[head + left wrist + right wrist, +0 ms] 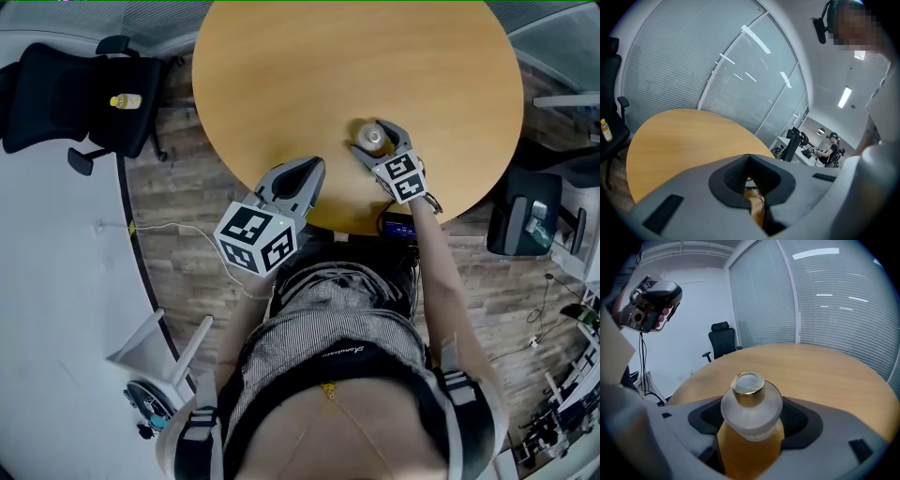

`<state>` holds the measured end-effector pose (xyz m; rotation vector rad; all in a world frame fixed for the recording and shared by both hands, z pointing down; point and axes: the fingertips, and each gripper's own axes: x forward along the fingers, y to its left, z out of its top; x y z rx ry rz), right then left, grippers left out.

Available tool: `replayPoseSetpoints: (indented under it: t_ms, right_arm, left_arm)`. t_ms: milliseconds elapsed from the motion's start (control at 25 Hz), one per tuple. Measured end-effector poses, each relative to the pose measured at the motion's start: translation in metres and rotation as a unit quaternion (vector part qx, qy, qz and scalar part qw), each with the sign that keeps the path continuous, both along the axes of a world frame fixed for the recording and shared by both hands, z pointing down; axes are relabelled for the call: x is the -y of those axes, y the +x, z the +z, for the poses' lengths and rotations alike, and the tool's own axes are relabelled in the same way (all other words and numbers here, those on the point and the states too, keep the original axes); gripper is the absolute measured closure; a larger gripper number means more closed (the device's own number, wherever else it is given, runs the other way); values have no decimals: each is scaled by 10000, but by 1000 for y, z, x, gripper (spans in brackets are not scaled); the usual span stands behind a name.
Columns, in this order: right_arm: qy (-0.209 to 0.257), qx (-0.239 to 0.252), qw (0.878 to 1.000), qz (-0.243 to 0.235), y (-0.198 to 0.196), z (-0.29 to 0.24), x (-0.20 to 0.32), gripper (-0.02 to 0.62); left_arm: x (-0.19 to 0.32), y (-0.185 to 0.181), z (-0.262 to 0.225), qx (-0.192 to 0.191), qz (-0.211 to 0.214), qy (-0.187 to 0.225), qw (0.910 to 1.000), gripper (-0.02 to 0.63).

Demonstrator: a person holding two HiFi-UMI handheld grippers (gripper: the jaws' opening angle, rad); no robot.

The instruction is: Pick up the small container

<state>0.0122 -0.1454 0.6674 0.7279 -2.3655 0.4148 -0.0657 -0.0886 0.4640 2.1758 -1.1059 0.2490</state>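
1. Striped fabric of the person's shirt [328, 323] fills the bottom of my head view, with both arms reaching forward from it.
2. Nearest the body is the left gripper [309, 173], its marker cube [255, 236] towards the camera and its tips over the near rim of the wooden table [356, 56]. In the left gripper view its jaws meet at the tips [749, 157] with nothing between them.
3. A little further out and to the right, the right gripper [379, 137] sits over the table just inside the near edge, with its own marker cube [401, 176] behind the jaws.
4. The small container [373, 137] stands between those jaws. In the right gripper view it is a frosted jar [751, 401] with a gold cap [748, 383], and the dark pads [794, 420] press against it on both sides (I cannot tell whether it has left the tabletop).
5. Beyond it the tabletop runs on bare to its far rim.
6. Off to the far left a black office chair [75, 94] carries a small yellow bottle [126, 101] on its seat.
7. Slatted blinds [693, 61] close off the room behind the table.
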Motion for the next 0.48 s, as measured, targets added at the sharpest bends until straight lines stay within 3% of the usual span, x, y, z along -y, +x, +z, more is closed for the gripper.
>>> replayPoseSetpoints:
  t_ms: [480]
  right_arm:
    - [77,-81,9999,131,-1,3,4,255]
  left_arm:
    - [5,-3,-3,-70,40,62,9999,600]
